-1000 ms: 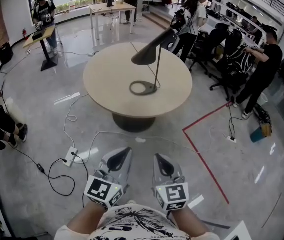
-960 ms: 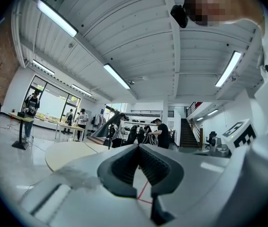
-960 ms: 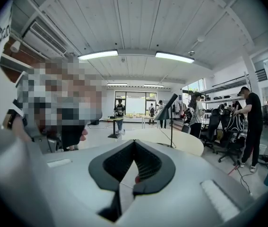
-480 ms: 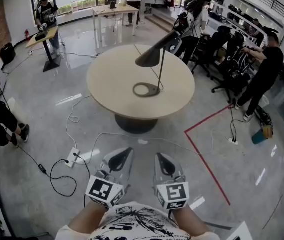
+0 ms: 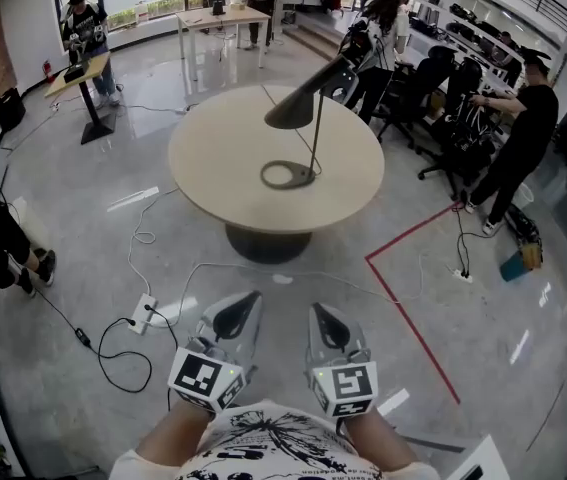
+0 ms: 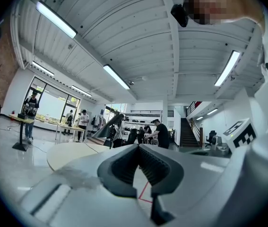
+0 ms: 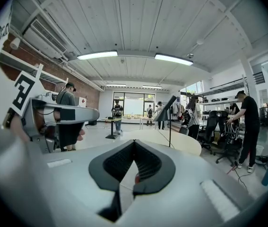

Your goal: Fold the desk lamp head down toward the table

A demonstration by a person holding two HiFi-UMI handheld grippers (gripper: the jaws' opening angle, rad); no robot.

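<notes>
Holding left gripper [image 5: 252, 300] and right gripper [image 5: 316, 313] low, jaws together on nothing, well apart from the lamp [image 5: 315, 143] standing on the round table [image 5: 213, 158]. Could topple it by pressing the head [image 5: 301, 100] down without steadying the base [image 5: 285, 176].

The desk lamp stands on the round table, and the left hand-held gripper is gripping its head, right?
No. The desk lamp does stand on the round table, but the head view shows the left hand-held gripper far from it, jaws shut on nothing.
</notes>
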